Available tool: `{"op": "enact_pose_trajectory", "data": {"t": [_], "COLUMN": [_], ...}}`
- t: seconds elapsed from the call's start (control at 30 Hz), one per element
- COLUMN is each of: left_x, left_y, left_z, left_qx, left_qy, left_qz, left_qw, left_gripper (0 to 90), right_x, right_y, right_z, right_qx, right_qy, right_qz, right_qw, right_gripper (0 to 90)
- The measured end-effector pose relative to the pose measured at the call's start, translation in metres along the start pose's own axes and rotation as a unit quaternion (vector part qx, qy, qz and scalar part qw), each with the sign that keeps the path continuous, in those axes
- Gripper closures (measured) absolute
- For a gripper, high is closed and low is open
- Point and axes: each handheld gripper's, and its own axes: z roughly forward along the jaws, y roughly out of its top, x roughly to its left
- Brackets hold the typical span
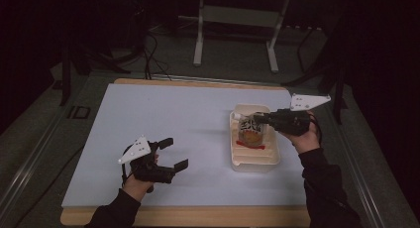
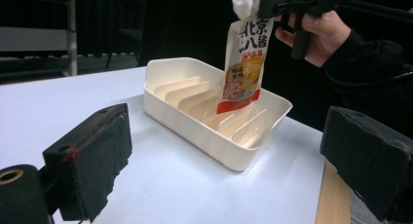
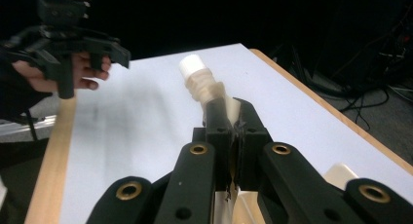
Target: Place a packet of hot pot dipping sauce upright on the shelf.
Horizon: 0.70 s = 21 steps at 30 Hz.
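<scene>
A white spouted sauce pouch (image 1: 250, 129) (image 2: 245, 63) with black characters and a red band hangs upright over the cream slotted tray (image 1: 240, 161) (image 2: 195, 131). My right gripper (image 1: 261, 118) (image 3: 229, 118) is shut on the pouch's top edge beside its white screw cap (image 3: 194, 67). The pouch's lower edge reaches down among the tray's dividers; whether it touches them I cannot tell. My left gripper (image 1: 176, 153) (image 2: 229, 156) is open above the white table at the front left, with nothing between its pads (image 2: 92, 158).
The white board (image 1: 163, 119) lies on a wooden table with a bare strip (image 1: 198, 215) along the front edge. Behind the table stand a white frame's legs (image 1: 198, 39) and floor cables.
</scene>
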Motion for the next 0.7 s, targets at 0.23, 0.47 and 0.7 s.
{"op": "enact_pose_trajectory", "data": {"t": [0.23, 0.47, 0.7], "left_x": [0.0, 0.002, 0.003], "left_y": [-0.003, -0.007, -0.011], "left_z": [-0.003, -0.003, -0.002], "left_qx": [0.001, 0.004, 0.013], "left_qy": [0.007, 0.009, 0.012], "left_qz": [0.004, 0.002, 0.0], "left_qw": [1.0, 0.9999, 0.9998], "left_gripper": [5.2, 5.2, 5.2], "right_x": [-0.006, -0.007, -0.004], "right_y": [-0.007, -0.02, -0.037], "right_z": [0.016, 0.024, 0.026], "right_qx": [0.015, 0.01, 0.024], "right_qy": [0.005, 0.015, 0.018], "right_qz": [0.001, 0.019, 0.033], "right_qw": [0.9999, 0.9996, 0.999], "right_gripper": [86.9, 86.4, 85.0]}}
